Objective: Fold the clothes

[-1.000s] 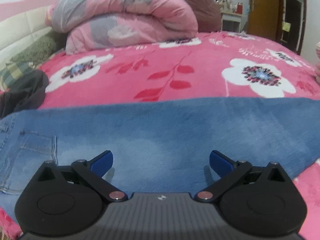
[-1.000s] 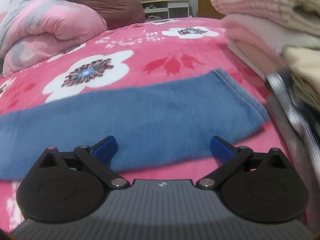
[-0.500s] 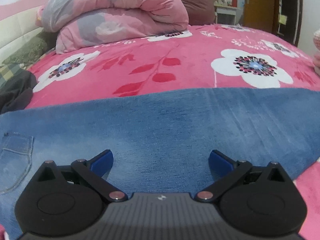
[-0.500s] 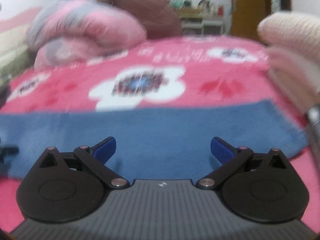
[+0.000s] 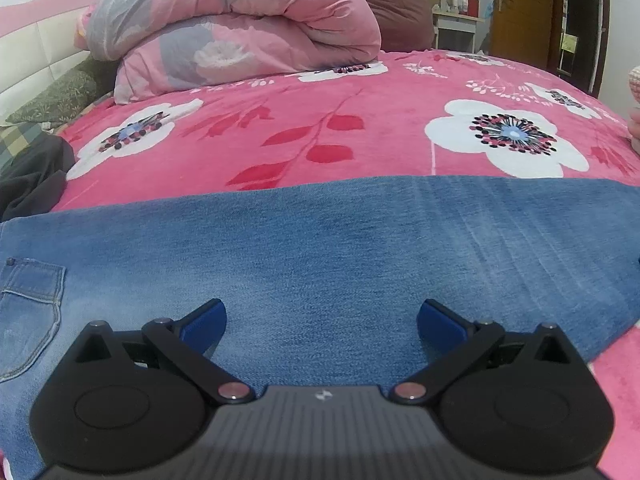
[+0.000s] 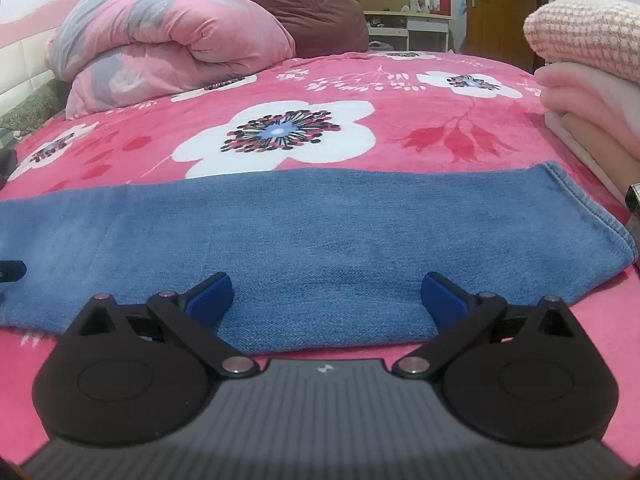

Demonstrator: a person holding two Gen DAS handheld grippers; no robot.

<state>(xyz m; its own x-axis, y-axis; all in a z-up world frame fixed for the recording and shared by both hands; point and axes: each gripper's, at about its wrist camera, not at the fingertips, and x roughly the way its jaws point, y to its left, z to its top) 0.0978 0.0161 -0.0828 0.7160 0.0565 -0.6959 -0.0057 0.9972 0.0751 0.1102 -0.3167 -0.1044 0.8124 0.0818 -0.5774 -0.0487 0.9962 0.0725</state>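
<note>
Blue jeans lie flat across the pink flowered bedspread, folded lengthwise, back pocket at the left. My left gripper hovers open low over the upper leg part, nothing between its blue pads. In the right wrist view the leg end of the jeans stretches to a hem at the right. My right gripper stands open at the near edge of the leg, holding nothing. The tip of the left gripper shows at the left edge.
A rolled pink and grey duvet and a brown cushion sit at the head of the bed. A stack of folded knitwear rises at the right. Dark clothing lies at the left edge. A door and shelf stand behind.
The right gripper swung left, away from the folded stack, and now faces the jeans leg squarely. The left gripper shifted right along the jeans; the pocket slid toward the left edge.
</note>
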